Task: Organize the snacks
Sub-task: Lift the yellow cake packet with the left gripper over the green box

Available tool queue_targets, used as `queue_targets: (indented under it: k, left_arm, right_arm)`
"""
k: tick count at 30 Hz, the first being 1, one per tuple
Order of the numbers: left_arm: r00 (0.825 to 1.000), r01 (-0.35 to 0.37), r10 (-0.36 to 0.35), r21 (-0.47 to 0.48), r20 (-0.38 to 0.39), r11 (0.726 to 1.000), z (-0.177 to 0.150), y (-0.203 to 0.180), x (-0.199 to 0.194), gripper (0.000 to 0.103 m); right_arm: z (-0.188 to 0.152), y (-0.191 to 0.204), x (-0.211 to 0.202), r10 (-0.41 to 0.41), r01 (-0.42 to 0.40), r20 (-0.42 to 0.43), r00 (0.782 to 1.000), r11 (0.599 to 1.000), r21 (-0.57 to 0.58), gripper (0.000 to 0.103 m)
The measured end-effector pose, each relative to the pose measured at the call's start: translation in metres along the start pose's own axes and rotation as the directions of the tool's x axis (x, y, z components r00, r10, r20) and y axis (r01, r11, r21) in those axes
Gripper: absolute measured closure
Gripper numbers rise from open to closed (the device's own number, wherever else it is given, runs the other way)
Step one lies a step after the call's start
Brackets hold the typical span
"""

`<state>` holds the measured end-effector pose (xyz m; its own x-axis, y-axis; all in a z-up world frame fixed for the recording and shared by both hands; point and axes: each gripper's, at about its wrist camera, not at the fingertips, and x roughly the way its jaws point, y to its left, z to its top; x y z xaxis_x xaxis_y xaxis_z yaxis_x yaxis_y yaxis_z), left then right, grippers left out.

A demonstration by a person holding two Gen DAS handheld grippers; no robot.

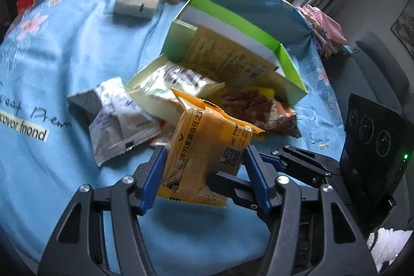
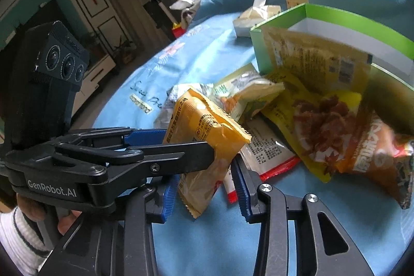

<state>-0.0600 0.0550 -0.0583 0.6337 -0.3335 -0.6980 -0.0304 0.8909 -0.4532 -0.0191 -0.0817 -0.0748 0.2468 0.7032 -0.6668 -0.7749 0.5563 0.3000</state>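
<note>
Over on the left, white crinkled foil sachets point(image 1: 116, 118) lie loose on the pale blue flowered cloth point(image 1: 64, 56), waiting their turn. Centre stage: the orange plastic snack packet point(image 1: 207, 144), lifted clear of the heap, and I've got it from both sides! My left gripper point(image 1: 204, 172) has its blue pads pressed on the packet's edges, jaws about half closed. My right gripper point(image 2: 204, 188) straddles the lower end, though I can't tell whether it bites. Further right, the open green cardboard box point(image 1: 289, 64) sits against the pile, likely this packet's home.
</note>
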Motion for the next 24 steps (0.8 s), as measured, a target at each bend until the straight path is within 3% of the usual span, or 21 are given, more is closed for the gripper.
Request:
queue_targets:
  k: [9,24]
  left_arm:
    - [0.999,0.024,-0.027,0.089,0.033,0.996,0.034,-0.044,0.001,0.042]
    - [0.996,0.074,-0.084,0.222,0.036,0.972,0.112,-0.101,0.047,0.042]
  right_arm:
    - [0.018,-0.015,-0.042,-0.047,0.045,0.102,0.994,0.999,0.022,0.062]
    - [0.059,-0.078,-0.092,-0.153,0.125,0.244,0.958,0.984,0.127,0.062]
